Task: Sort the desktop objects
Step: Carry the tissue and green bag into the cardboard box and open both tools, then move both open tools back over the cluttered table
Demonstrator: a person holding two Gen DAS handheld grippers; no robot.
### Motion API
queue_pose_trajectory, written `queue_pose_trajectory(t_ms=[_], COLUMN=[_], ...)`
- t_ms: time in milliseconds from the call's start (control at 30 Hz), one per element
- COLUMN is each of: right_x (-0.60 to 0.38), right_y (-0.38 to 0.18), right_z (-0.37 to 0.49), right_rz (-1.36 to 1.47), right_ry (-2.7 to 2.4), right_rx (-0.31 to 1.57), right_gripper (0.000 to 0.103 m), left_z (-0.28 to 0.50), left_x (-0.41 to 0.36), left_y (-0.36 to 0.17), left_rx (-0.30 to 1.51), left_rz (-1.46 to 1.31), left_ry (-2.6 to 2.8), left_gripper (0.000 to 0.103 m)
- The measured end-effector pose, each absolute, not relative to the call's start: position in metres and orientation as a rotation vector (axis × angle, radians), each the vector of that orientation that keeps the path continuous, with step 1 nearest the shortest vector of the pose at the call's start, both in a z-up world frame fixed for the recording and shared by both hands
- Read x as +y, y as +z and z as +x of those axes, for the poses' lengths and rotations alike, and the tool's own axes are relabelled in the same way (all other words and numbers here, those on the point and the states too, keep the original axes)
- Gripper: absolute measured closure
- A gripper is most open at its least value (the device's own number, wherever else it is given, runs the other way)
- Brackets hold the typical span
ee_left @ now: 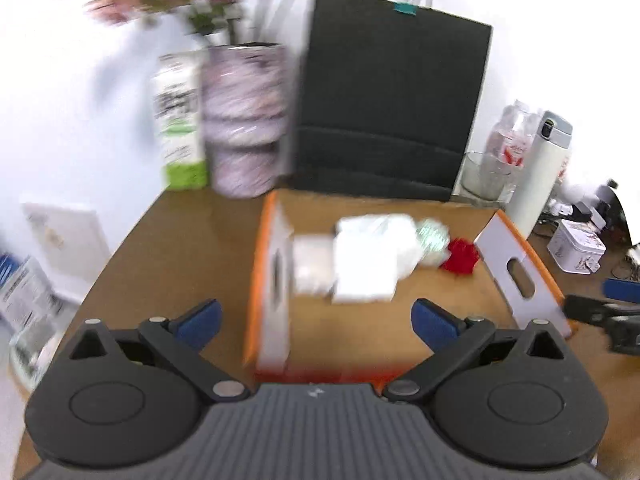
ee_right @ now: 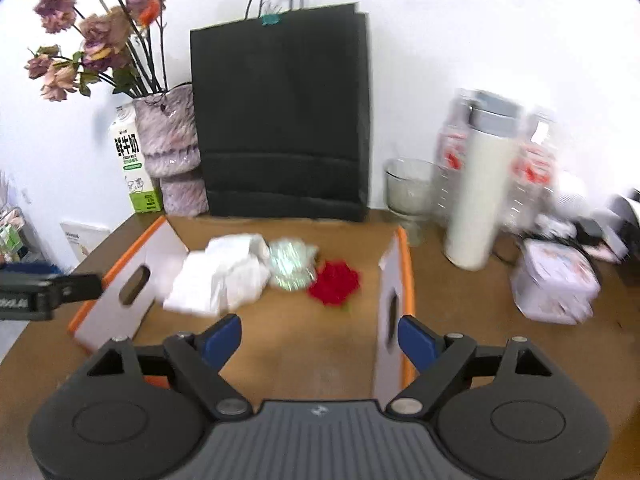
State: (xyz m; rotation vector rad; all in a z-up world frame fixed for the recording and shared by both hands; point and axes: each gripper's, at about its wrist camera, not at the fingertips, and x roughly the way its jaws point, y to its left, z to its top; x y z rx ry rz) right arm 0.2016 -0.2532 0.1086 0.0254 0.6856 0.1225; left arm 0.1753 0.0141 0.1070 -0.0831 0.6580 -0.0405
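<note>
Left gripper (ee_left: 316, 316): fingers spread wide, nothing between the blue pads; hovers at the near edge of the box, toward its left flap.
Right gripper (ee_right: 320, 336): jaws also spread, empty; hovers at the near edge of the box, its right pad just beside the right flap (ee_right: 394, 304).
Box (ee_right: 280, 344): open cardboard box, orange-edged white flaps with hand slots folded outward; landmark for all below.
Tissues (ee_right: 224, 272): crumpled white heap inside the box, toward the left flap.
Green wad (ee_right: 290, 264): pale, shiny, inside the box, touching the tissues on their right.
Red item (ee_right: 336, 282): small and ruffled, inside the box, just right of the green wad; cannot tell what it is.
Bag (ee_right: 280, 112): black paper bag, upright behind the box.
Vase (ee_right: 172, 152): with dried flowers, behind the box's left corner; milk carton (ee_right: 134, 164) just left of it.
Bottle (ee_right: 480, 192): white flask, right of the box; glass cup (ee_right: 408, 192) between it and the bag; tin (ee_right: 556, 284) further right.
Step (judgement): between picks; both grippers free, three items already in the box. Blur suggests motion.
Next (judgement): choose an item outside the box, likely on the cluttered right side; approach with jaws open, straddle it, close gently, clear the right flap on the way back.
</note>
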Motion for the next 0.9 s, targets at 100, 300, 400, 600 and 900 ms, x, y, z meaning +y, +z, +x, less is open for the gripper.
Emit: queue_pose_trajectory(t_ms=[100,300,400,600,900], right_x=[-0.261,-0.262,-0.253,-0.221,-0.221], right_y=[0.103,0.06,0.03,0.003,0.002], right_z=[0.141,0.029,-0.017,-0.072,-0.084], right_rz=[0.032,0.116,0.137,0.073,0.088], right_ry=[0.114,0.135,0.153,0.212,0.191], right_rx=[0.607,0.565,0.556,0.583,0.498], right_gripper=[0.016,0.015,0.015,0.015,0.011], left_z=[0.123,0.017,-0.014,-0.044,-0.04], left_x=[0.025,0.03,0.021,0.01,0.014], left_y=[0.092,0.046,0.02,0.01,0.003], left_rx=[0.617,0.538,0.574,0.535,0.575], left_rz=[-0.111,-0.161,-0.137,-0.039,-0.071], left_ry=[-0.096,-0.155,-0.238,-0.188,-0.157], left_gripper=[0.0,0.0,0.0,0.0,0.0])
